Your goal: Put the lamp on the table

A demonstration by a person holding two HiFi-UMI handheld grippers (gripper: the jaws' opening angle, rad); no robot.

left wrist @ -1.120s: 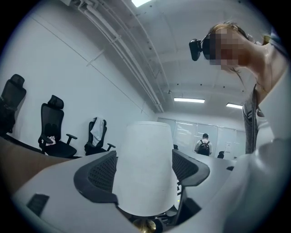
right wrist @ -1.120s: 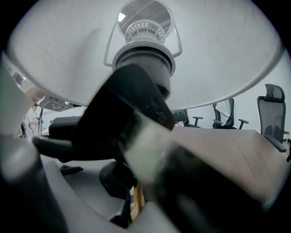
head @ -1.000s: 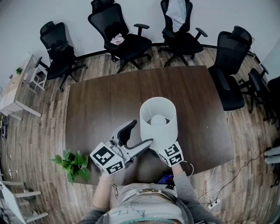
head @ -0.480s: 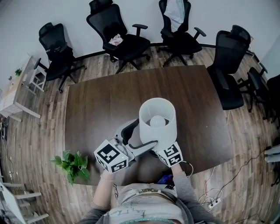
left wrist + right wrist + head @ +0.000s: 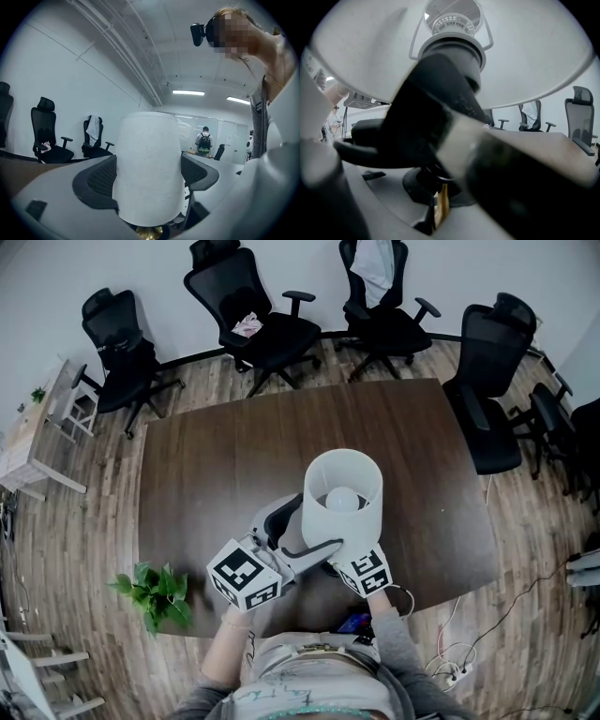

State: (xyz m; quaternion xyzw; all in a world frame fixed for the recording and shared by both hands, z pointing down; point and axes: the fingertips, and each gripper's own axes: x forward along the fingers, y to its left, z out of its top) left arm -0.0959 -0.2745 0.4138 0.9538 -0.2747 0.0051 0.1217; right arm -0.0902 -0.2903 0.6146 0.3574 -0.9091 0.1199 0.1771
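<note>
The lamp has a white drum shade (image 5: 342, 491) with a bulb inside, and stands upright over the near middle of the dark wooden table (image 5: 216, 456). My left gripper (image 5: 309, 523) is open. Its jaws have just been opening, and they flank the shade (image 5: 149, 173) on both sides. I cannot tell whether its pads (image 5: 96, 180) touch the shade. My right gripper (image 5: 342, 559) reaches under the shade from the near side. It is shut on the lamp's thin brass stem (image 5: 440, 206), below the black socket (image 5: 450, 61). The shade hides the lamp's base in the head view.
Several black office chairs (image 5: 253, 320) ring the table's far and right sides. A green plant (image 5: 155, 592) sits by the table's near left corner. Cables and a power strip (image 5: 455, 673) lie on the floor at the near right. A person with a backpack (image 5: 205, 140) stands far off.
The left gripper edged right toward the lamp and its jaws spread wider around the shade. The shade shifted very slightly. The right gripper stayed put on the stem.
</note>
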